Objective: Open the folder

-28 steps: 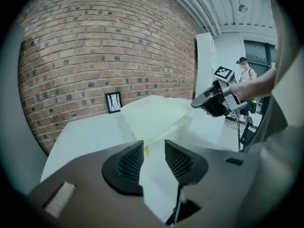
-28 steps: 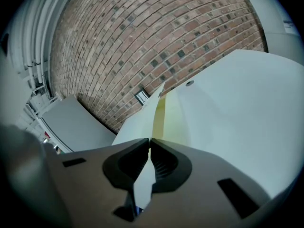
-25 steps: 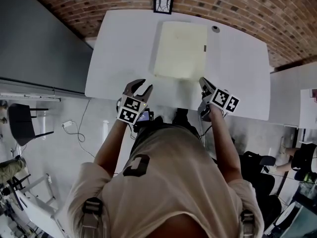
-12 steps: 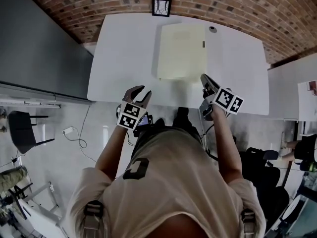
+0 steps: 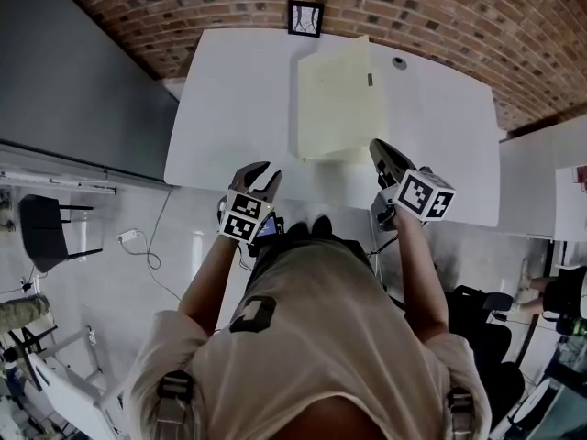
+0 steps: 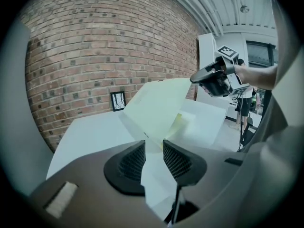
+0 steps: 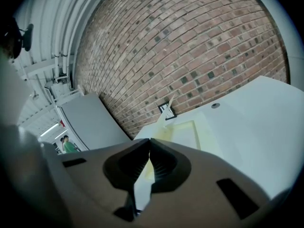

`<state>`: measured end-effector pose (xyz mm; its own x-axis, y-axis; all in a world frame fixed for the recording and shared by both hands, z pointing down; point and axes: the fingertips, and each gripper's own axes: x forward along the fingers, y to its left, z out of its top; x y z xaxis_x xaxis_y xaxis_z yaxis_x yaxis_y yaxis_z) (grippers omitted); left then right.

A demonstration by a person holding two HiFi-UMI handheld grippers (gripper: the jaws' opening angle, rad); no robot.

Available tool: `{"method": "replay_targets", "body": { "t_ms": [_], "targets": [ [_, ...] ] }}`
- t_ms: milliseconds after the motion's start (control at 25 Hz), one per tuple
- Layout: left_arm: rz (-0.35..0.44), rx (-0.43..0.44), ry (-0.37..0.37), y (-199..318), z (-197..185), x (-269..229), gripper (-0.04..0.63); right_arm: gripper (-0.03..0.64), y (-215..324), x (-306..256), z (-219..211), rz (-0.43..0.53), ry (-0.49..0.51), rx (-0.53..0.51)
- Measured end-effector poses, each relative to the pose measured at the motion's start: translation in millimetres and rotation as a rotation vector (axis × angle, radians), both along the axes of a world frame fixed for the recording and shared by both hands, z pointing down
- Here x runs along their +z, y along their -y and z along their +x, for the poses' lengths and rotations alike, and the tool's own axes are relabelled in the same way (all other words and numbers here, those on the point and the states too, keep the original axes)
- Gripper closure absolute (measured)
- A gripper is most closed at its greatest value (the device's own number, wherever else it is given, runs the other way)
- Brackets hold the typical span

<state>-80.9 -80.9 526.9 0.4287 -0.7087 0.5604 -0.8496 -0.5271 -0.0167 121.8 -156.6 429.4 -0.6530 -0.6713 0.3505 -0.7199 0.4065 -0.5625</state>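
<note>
I find the right gripper (image 7: 149, 140) with its jaws together, clamped on the near right corner of the folder (image 5: 337, 99). The front cover (image 6: 159, 103) stands lifted and tilted off the leaf beneath. The left gripper (image 6: 153, 145) has its jaws partly apart; they have just been closing, with nothing between them. It hovers at the near edge of the white table (image 5: 234, 99), left of the folder. The folder lies mid-table, toward the brick wall (image 6: 95, 42).

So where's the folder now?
In the head view, the pale yellow folder lies centrally on the white table, its cover pinched by the right hand-held gripper.
</note>
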Motion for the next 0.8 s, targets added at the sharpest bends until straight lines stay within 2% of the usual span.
{"method": "replay_targets", "body": {
  "t_ms": [240,400,640,800],
  "targets": [
    [-0.006,-0.063,0.025,7,-1,-9,0.485,0.611,9,-23,-15,0.053,0.020,-0.103],
    [-0.005,-0.101,0.015,11,4,-15,0.485,0.611,9,-27,-26,0.053,0.057,-0.224],
    [0.005,-0.162,0.018,19,9,-25,0.485,0.609,10,-37,-33,0.066,0.086,-0.332],
    [0.049,-0.181,-0.042,20,15,-43,0.485,0.609,7,-38,-39,0.085,0.112,-0.411]
  ]
}}
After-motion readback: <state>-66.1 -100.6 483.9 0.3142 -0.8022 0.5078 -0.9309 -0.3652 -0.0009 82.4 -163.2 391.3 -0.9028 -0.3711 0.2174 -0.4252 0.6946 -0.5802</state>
